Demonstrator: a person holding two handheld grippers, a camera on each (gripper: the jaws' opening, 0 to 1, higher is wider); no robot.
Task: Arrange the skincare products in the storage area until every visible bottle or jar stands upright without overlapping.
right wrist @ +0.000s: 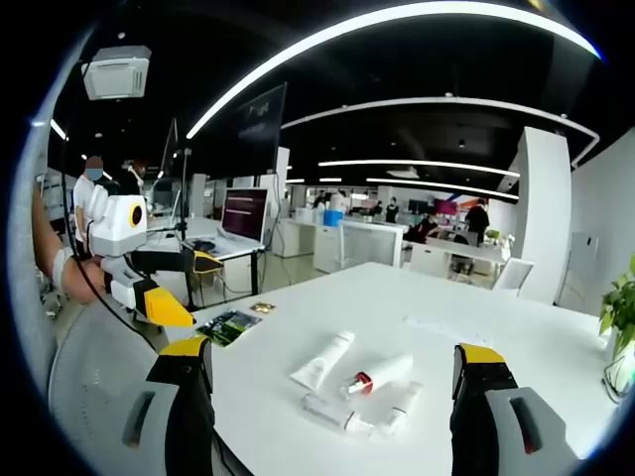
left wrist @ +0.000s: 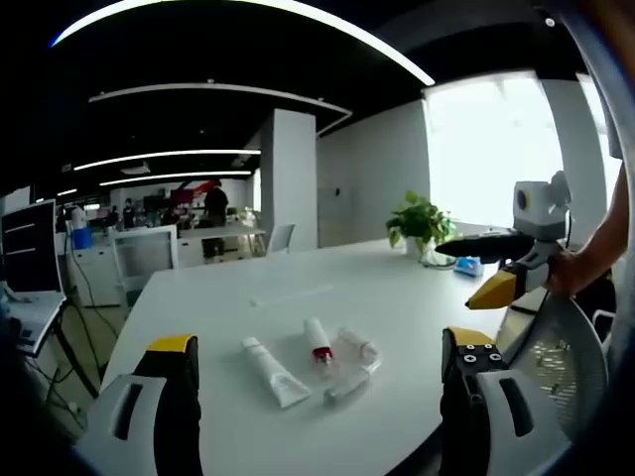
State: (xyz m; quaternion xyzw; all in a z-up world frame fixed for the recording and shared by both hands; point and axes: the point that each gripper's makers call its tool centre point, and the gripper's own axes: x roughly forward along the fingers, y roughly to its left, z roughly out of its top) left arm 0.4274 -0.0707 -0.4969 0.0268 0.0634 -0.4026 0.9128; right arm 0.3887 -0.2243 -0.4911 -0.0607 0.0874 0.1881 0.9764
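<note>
Several skincare products lie flat in a loose cluster on the white table (left wrist: pixel 298 288). In the left gripper view they are a long white tube (left wrist: pixel 275 371), a tube with a red band (left wrist: pixel 317 342), a small white bottle (left wrist: pixel 358 346) and a small clear tube (left wrist: pixel 345 388). From the right gripper view the white tube (right wrist: pixel 324 360), red-banded tube (right wrist: pixel 378 374), small bottle (right wrist: pixel 406 402) and clear tube (right wrist: pixel 332 412) lie side by side. My left gripper (left wrist: pixel 319 343) is open and short of them. My right gripper (right wrist: pixel 334 352) is open too, also held back from them.
A potted plant (left wrist: pixel 422 223) and a blue item (left wrist: pixel 468 266) stand at the table's far side. A green booklet (right wrist: pixel 230 325) lies near one corner, with a laptop (right wrist: pixel 238 220) on a desk behind. A mesh chair (left wrist: pixel 556 357) stands at the table's edge. People stand in the background.
</note>
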